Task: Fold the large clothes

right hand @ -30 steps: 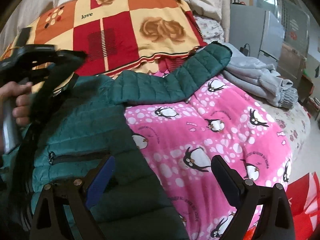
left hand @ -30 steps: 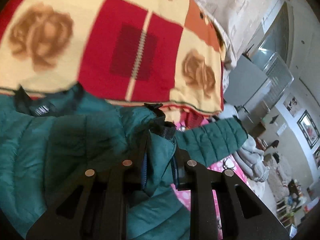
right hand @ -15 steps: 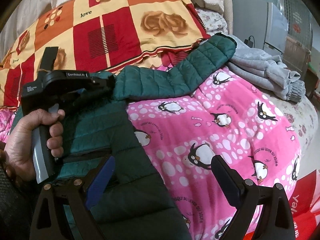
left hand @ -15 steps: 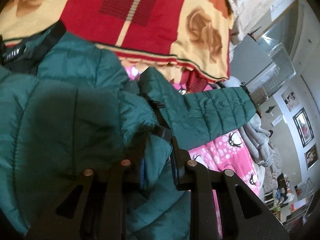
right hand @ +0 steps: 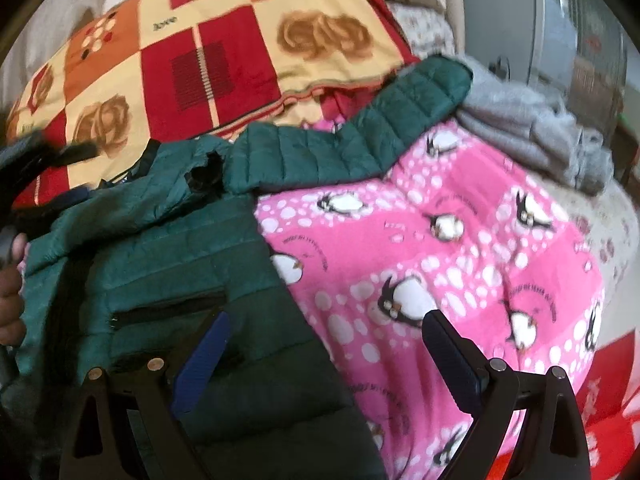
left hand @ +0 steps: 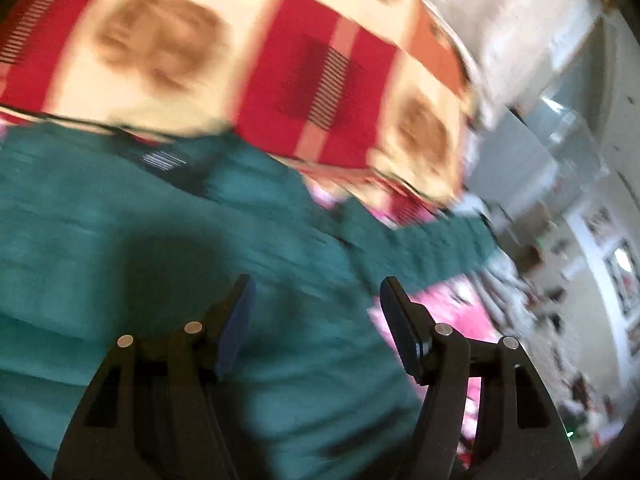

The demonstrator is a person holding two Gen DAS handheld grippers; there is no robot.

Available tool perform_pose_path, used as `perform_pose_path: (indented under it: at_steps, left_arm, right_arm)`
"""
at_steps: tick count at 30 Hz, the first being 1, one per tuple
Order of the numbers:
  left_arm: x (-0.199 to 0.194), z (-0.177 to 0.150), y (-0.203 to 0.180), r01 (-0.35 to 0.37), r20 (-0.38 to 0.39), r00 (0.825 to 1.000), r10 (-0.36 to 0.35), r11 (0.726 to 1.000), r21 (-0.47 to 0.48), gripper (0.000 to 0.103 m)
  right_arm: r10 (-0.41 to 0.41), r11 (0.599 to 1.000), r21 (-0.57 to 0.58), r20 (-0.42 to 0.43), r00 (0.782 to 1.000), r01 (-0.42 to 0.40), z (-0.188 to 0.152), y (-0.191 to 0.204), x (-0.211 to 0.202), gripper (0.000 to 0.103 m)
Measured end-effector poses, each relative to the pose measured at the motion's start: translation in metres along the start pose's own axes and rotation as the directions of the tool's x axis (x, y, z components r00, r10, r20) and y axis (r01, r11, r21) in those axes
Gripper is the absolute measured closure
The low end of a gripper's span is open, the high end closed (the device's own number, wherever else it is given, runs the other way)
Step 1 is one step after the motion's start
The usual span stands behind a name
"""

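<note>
Left wrist view, blurred. Item: green puffer jacket, quilted, laid across a pink penguin blanket on the bed. All places below are given from the jacket.

- Left gripper: above the jacket's body, its jaws having just been opening. Fingers apart, nothing pinched between them; jacket fabric lies below the gap, and the pads do not press on it.
- Right gripper: at the jacket's near edge, fingers spread wide, empty. One finger sits over the dark lower panel by the pocket zip, the other over the pink blanket just beside the jacket.
- Sleeve: stretched out and away from the body, its cuff touching a grey garment beyond.
- Second sleeve cuff: lies on top of the chest, already brought in.
- Red and cream patchwork quilt: behind the collar end.
- Person's hand: at the far left edge, beside the jacket.

Handling, as judged: light, soft, springy fill; slick shell likely to slide and puff back open. Best taken at seams, cuffs or hem, where layers are firm. The outstretched sleeve looks the next part to fold in; pinch near its cuff.
</note>
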State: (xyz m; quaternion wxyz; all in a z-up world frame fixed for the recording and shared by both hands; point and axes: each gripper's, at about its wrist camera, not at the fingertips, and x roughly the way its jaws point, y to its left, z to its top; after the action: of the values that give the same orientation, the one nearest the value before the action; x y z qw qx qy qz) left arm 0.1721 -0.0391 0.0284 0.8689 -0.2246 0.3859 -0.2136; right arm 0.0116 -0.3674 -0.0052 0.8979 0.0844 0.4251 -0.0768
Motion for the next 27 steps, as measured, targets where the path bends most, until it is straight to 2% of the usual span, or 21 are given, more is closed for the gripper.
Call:
perform_pose_path:
  at_steps: [3, 5, 7, 8, 9, 10, 11, 13, 14, 15, 16, 17, 18, 19, 20, 22, 25, 26, 27]
  left_arm:
    - [-0.033, 0.025, 0.049, -0.16, 0.077, 0.984, 0.16, 0.987, -0.007, 0.038]
    - [-0.045, 0.043, 0.082, -0.287, 0.117, 0.951, 0.286, 0.958, -0.008, 0.038]
    - [-0.049, 0.057, 0.111, -0.369, 0.135, 0.919, 0.369, 0.929, -0.029, 0.038]
    - [-0.048, 0.062, 0.126, -0.391, 0.135, 0.908, 0.396, 0.918, -0.058, 0.038]
    - [-0.046, 0.066, 0.137, -0.391, 0.132, 0.907, 0.399, 0.917, -0.082, 0.038]
    - [-0.041, 0.069, 0.146, -0.389, 0.124, 0.908, 0.399, 0.916, -0.097, 0.038]
    - [-0.034, 0.07, 0.153, -0.405, 0.112, 0.903, 0.415, 0.909, -0.101, 0.038]
    - [-0.016, 0.065, 0.167, -0.431, 0.067, 0.897, 0.438, 0.897, -0.095, 0.038]
    - [-0.007, 0.061, 0.172, -0.452, 0.045, 0.888, 0.458, 0.887, -0.093, 0.038]
    - [-0.001, 0.056, 0.177, -0.48, 0.024, 0.875, 0.484, 0.872, -0.095, 0.038]
    - [0.003, 0.051, 0.185, -0.505, 0.009, 0.861, 0.509, 0.857, -0.103, 0.038]
    - [0.005, 0.046, 0.189, -0.512, 0.009, 0.856, 0.517, 0.851, -0.117, 0.038]
    - [0.003, 0.042, 0.194, -0.507, 0.02, 0.858, 0.514, 0.852, -0.133, 0.038]
    - [0.002, 0.039, 0.197, -0.5, 0.027, 0.861, 0.509, 0.854, -0.143, 0.038]
    - [0.002, 0.035, 0.198, -0.497, 0.035, 0.861, 0.507, 0.855, -0.146, 0.038]
    - [0.004, 0.031, 0.198, -0.512, 0.035, 0.854, 0.52, 0.849, -0.132, 0.038]
    - [0.0, 0.033, 0.191, -0.535, 0.019, 0.841, 0.541, 0.837, -0.116, 0.038]
    - [-0.008, 0.032, 0.186, -0.534, 0.021, 0.841, 0.54, 0.836, -0.125, 0.038]
    - [-0.022, 0.027, 0.179, -0.517, 0.034, 0.85, 0.526, 0.843, -0.148, 0.038]
  right_arm:
    - [0.092, 0.995, 0.03, 0.048, 0.995, -0.093, 0.033, -0.002, -0.018, 0.01]
    - [0.136, 0.991, -0.018, 0.069, 0.988, -0.135, 0.058, 0.012, -0.016, 0.01]
    - [0.198, 0.973, -0.132, 0.052, 0.979, -0.19, 0.091, 0.048, -0.001, 0.01]
    - [0.266, 0.947, -0.195, 0.025, 0.964, -0.257, 0.106, 0.072, 0.013, 0.01]
    - [0.322, 0.922, -0.224, -0.01, 0.947, -0.316, 0.116, 0.093, 0.027, 0.01]
    - [0.36, 0.904, -0.235, -0.026, 0.932, -0.356, 0.124, 0.11, 0.039, 0.015]
    - [0.39, 0.889, -0.247, -0.032, 0.92, -0.386, 0.13, 0.127, 0.05, 0.017]
    - [0.481, 0.839, -0.245, -0.081, 0.873, -0.485, 0.14, 0.162, 0.08, 0.017]
    - [0.504, 0.82, -0.25, -0.112, 0.856, -0.515, 0.142, 0.176, 0.094, 0.017]
    - [0.497, 0.804, -0.285, -0.161, 0.853, -0.522, 0.139, 0.192, 0.114, 0.018]
    - [0.458, 0.808, -0.32, -0.186, 0.869, -0.494, 0.136, 0.2, 0.129, 0.021]
    - [0.374, 0.834, -0.356, -0.196, 0.906, -0.422, 0.131, 0.203, 0.148, 0.023]
    - [0.332, 0.851, -0.357, -0.204, 0.921, -0.386, 0.129, 0.201, 0.16, 0.023]
    - [0.318, 0.868, -0.319, -0.23, 0.92, -0.379, 0.124, 0.191, 0.179, 0.023]
    - [0.366, 0.868, -0.255, -0.25, 0.897, -0.425, 0.122, 0.18, 0.191, 0.022]
    - [0.418, 0.86, -0.207, -0.237, 0.877, -0.466, 0.121, 0.17, 0.196, 0.022]
    - [0.417, 0.858, -0.214, -0.24, 0.877, -0.467, 0.12, 0.174, 0.199, 0.019]
    - [0.418, 0.857, -0.216, -0.241, 0.876, -0.468, 0.122, 0.175, 0.198, 0.018]
    - [0.418, 0.857, -0.214, -0.246, 0.875, -0.469, 0.122, 0.175, 0.195, 0.018]
